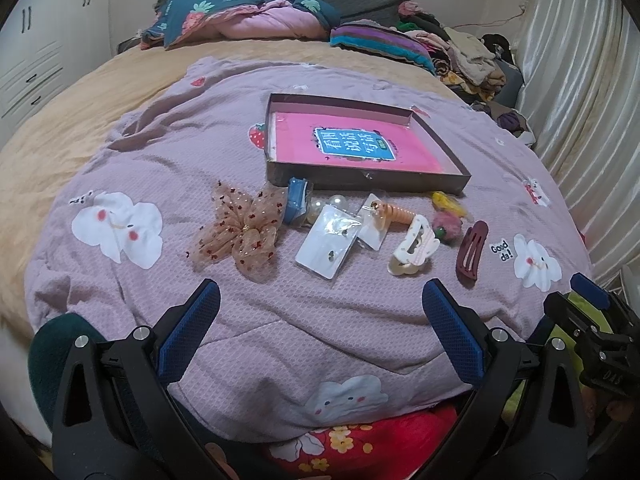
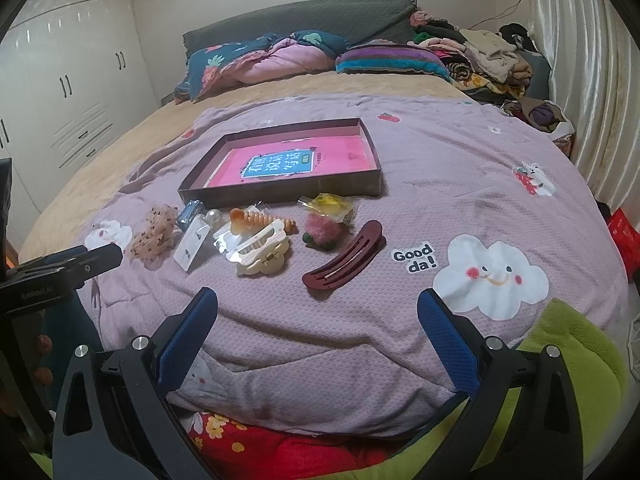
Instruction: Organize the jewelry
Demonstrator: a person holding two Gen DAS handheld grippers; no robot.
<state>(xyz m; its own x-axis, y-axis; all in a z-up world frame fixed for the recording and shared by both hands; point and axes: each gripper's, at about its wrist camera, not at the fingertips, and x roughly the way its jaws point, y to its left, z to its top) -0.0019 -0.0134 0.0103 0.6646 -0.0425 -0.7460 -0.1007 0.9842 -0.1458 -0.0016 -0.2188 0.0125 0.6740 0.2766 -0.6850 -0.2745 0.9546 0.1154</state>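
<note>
Soft, even indoor light fills both views, casting faint shadows. Glare streaks the pink tray [image 1: 436, 136] floor and the curtain [image 1: 580, 92] right of it. Fisheye bending bulges the bed [image 2: 120, 148]; corners go black.

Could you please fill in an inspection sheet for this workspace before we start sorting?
Surface: lilac quilt spread over the bed, wrinkled.
Job's things: shallow box open, holding only a pink sheet; in front of it lie the tulle bow, earring card, cream claw clip and maroon snap clip.
Clutter: clothes pile in the far right corner.
Grippers: left gripper and right gripper both open, holding nothing.
Cables: thin wire on the far wall.
Surroundings: wardrobe, curtain.
</note>
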